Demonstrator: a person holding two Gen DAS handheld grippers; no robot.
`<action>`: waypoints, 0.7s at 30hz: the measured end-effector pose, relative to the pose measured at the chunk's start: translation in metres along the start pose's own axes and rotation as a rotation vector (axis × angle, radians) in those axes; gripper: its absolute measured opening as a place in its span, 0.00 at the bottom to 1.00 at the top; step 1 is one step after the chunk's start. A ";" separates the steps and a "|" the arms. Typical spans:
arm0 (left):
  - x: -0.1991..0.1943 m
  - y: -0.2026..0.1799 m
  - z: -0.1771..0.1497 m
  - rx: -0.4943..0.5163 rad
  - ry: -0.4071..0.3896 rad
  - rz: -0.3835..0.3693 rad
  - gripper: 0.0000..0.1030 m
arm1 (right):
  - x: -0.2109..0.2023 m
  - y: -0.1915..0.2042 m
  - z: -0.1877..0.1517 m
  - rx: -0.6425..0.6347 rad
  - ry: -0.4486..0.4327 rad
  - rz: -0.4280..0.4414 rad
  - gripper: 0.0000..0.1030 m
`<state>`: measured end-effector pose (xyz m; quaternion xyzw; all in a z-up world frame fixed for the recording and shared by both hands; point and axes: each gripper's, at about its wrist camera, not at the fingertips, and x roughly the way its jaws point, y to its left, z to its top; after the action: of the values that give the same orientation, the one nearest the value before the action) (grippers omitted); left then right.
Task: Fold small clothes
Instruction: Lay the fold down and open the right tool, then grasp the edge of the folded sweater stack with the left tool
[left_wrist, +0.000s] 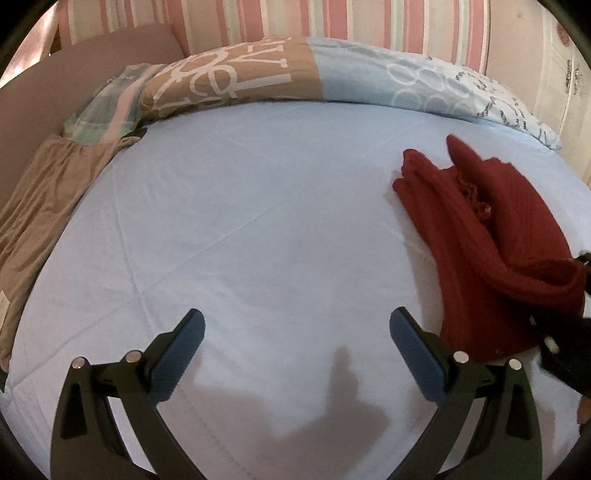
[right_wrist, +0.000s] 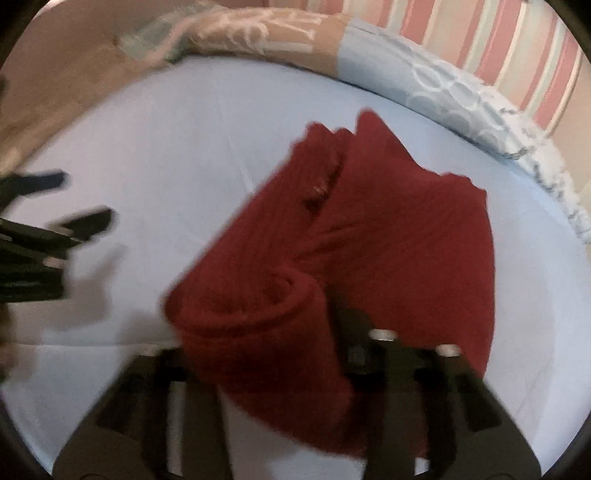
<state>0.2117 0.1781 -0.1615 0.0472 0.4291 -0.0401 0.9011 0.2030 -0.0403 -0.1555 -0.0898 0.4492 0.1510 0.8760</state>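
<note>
A dark red knitted garment (left_wrist: 491, 236) lies partly folded on the pale blue bedsheet (left_wrist: 258, 221), at the right. My left gripper (left_wrist: 295, 336) is open and empty, hovering over bare sheet to the garment's left. In the right wrist view the garment (right_wrist: 369, 236) fills the middle, and its near rolled edge (right_wrist: 258, 332) is bunched between the fingers of my right gripper (right_wrist: 266, 354), which is shut on it. The fingertips are hidden by the cloth. The left gripper (right_wrist: 70, 206) shows blurred at the left edge.
A tan and pale blue patterned duvet (left_wrist: 295, 74) lies bunched along the far side of the bed. A tan cloth (left_wrist: 40, 206) and a plaid cloth (left_wrist: 107, 107) lie at the left. A striped wall (left_wrist: 332, 18) stands behind.
</note>
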 end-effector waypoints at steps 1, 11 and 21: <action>-0.001 0.001 0.001 0.001 -0.004 -0.006 0.98 | -0.014 -0.007 -0.001 0.027 -0.026 0.046 0.71; -0.027 -0.057 0.026 0.078 -0.053 -0.125 0.98 | -0.077 -0.092 -0.005 0.213 -0.124 -0.014 0.82; -0.013 -0.140 0.021 0.128 -0.009 -0.204 0.97 | -0.072 -0.122 -0.023 0.287 -0.168 -0.178 0.81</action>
<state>0.2034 0.0369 -0.1453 0.0607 0.4244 -0.1592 0.8893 0.1882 -0.1750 -0.1079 0.0095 0.3816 0.0145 0.9242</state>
